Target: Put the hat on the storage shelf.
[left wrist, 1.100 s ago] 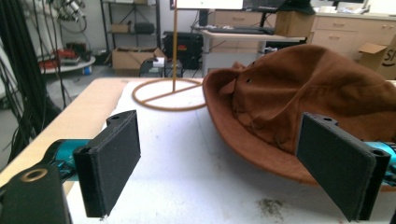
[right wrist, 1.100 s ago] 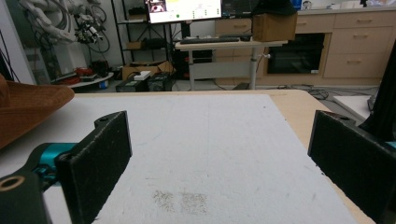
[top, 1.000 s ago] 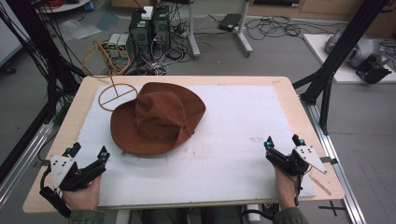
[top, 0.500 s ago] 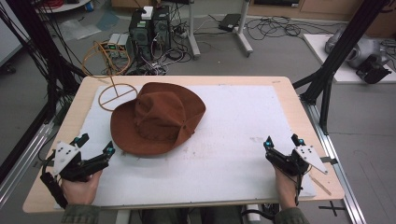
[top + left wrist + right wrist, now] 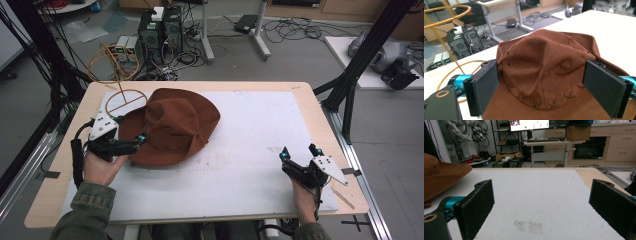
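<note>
A brown suede hat (image 5: 175, 125) lies crown up on the left half of the white mat (image 5: 260, 130). My left gripper (image 5: 132, 132) is at the hat's near-left brim, open. In the left gripper view its jaws stand wide over the brim, framing the crown of the hat (image 5: 544, 62), and the left gripper (image 5: 546, 87) holds nothing. My right gripper (image 5: 299, 151) rests near the mat's front right corner, open and empty. In its own view the right gripper (image 5: 541, 205) looks over bare mat, with the hat's brim (image 5: 439, 175) at the far left.
A gold wire stand with a ring base (image 5: 122, 100) and a raised ring (image 5: 112, 62) sits at the table's back left corner, just behind the hat. The same raised ring (image 5: 446, 15) shows in the left gripper view. Computers and cables lie on the floor beyond the table.
My left gripper has moved forward and right from the mat's front left corner to the hat's brim. The right gripper has stayed where it was.
</note>
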Tool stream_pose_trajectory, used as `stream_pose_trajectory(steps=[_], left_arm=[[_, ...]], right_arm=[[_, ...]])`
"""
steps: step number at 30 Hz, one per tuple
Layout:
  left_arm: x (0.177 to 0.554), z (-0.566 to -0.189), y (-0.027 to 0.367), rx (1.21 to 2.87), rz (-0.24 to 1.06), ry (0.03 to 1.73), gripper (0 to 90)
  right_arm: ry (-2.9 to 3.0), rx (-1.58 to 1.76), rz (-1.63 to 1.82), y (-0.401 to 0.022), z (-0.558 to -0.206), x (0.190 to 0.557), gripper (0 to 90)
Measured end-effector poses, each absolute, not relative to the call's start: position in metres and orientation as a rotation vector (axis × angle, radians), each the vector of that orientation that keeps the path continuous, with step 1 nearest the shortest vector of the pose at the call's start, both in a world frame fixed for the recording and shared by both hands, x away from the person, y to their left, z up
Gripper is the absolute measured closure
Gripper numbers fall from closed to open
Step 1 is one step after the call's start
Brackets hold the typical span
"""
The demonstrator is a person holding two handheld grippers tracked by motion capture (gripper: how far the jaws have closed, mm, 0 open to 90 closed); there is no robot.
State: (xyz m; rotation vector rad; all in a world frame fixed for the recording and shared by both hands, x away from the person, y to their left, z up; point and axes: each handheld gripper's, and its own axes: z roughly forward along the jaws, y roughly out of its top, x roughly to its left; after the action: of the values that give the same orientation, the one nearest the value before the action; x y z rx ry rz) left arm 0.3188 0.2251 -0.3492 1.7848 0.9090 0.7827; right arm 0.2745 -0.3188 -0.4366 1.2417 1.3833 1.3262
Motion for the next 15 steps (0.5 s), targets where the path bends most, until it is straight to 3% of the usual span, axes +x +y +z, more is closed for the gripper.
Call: stream_pose_trajectory(steps=[15], left_arm=[[0.378, -0.371, 0.187, 2.08, 0.602, 0.936, 14.1]], right_arm=[[1.41, 1.236, 1.336, -0.315, -0.439, 0.28, 5.4]])
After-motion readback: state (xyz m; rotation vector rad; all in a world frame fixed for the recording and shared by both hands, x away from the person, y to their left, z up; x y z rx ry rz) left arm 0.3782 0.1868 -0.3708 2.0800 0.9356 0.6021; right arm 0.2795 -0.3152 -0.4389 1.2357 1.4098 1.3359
